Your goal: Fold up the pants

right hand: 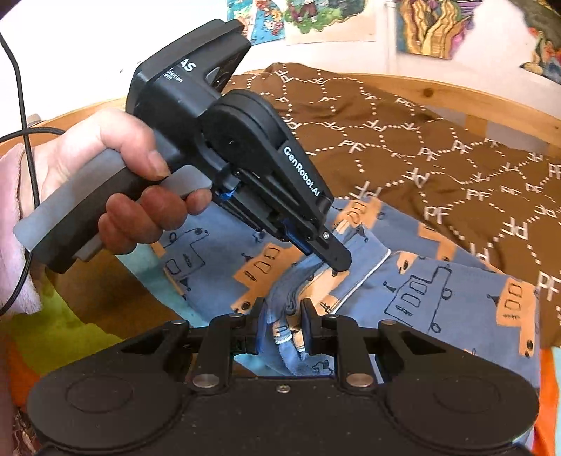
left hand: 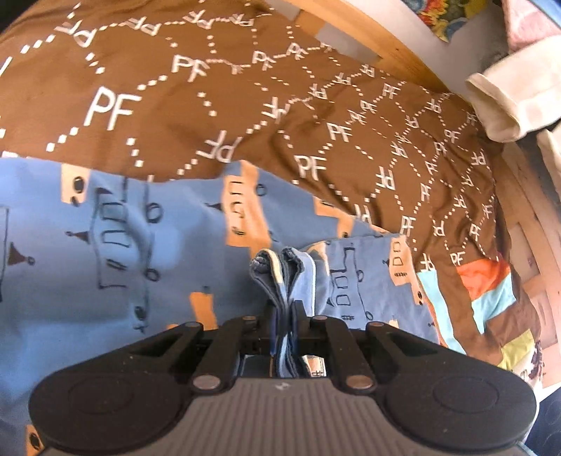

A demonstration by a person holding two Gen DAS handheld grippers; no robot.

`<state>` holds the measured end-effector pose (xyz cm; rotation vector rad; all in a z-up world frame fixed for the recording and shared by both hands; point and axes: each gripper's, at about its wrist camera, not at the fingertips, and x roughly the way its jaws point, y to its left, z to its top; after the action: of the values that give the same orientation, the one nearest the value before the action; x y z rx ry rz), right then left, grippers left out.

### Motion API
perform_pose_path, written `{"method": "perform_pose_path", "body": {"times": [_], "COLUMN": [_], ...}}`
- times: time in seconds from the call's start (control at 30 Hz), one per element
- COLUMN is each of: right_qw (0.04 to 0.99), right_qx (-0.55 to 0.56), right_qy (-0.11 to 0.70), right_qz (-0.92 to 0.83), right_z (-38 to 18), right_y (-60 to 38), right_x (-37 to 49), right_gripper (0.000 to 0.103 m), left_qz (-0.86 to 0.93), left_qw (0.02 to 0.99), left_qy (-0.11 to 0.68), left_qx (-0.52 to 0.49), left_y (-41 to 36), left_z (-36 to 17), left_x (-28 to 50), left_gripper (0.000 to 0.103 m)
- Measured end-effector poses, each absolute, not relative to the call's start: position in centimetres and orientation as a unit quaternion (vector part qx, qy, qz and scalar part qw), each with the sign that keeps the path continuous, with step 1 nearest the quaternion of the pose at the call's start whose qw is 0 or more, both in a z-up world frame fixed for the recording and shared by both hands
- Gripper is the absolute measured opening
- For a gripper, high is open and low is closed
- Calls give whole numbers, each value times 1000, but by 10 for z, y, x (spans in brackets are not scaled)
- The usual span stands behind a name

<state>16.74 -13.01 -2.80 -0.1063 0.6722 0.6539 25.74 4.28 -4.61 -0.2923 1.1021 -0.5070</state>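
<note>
The pants are light blue with orange blocks and dark line drawings, and they lie on a brown bedspread printed with white letters. My left gripper is shut on a bunched, layered edge of the pants that sticks up past its fingers. In the right wrist view the pants spread across the bed, and my right gripper is shut on a thick fold of their fabric. The left gripper, held by a hand, pinches the same cloth just beyond the right one.
A wooden bed frame runs along the far side, with a cream cloth at the right. A colourful patchwork blanket lies beside the pants. A black cable hangs at the left. Pictures hang on the wall.
</note>
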Motion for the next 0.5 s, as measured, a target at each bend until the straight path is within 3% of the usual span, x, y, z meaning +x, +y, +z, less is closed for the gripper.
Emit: {"method": "perform_pose_path", "body": {"times": [0.1, 0.13, 0.2, 0.27, 0.37, 0.4, 0.5], "right_qw": [883, 881, 877, 876, 890, 898, 923], "right_qx": [-60, -62, -48, -26, -25, -31, -62], "right_qy": [334, 339, 344, 341, 324, 319, 304], "right_qz": [323, 325, 333, 340, 319, 302, 229], "right_z": [-34, -37, -41, -39, -31, -28, -20], "right_y": [-124, -123, -128, -138, -157, -164, -188], "right_x": [173, 174, 175, 171, 161, 158, 156], "right_gripper": [23, 26, 36, 54, 70, 71, 88], "left_qz": [-223, -219, -216, -214, -206, -200, -187], "left_qw": [811, 812, 813, 814, 826, 833, 839], "left_qy": [524, 525, 524, 522, 510, 504, 503], "left_qx": [-135, -132, -134, -138, -122, -109, -84], "left_y": [47, 48, 50, 50, 45, 41, 30], "left_z": [-51, -52, -52, -50, -43, -42, -46], "left_x": [262, 262, 262, 262, 259, 257, 255], "left_gripper": [21, 29, 35, 48, 65, 67, 70]}}
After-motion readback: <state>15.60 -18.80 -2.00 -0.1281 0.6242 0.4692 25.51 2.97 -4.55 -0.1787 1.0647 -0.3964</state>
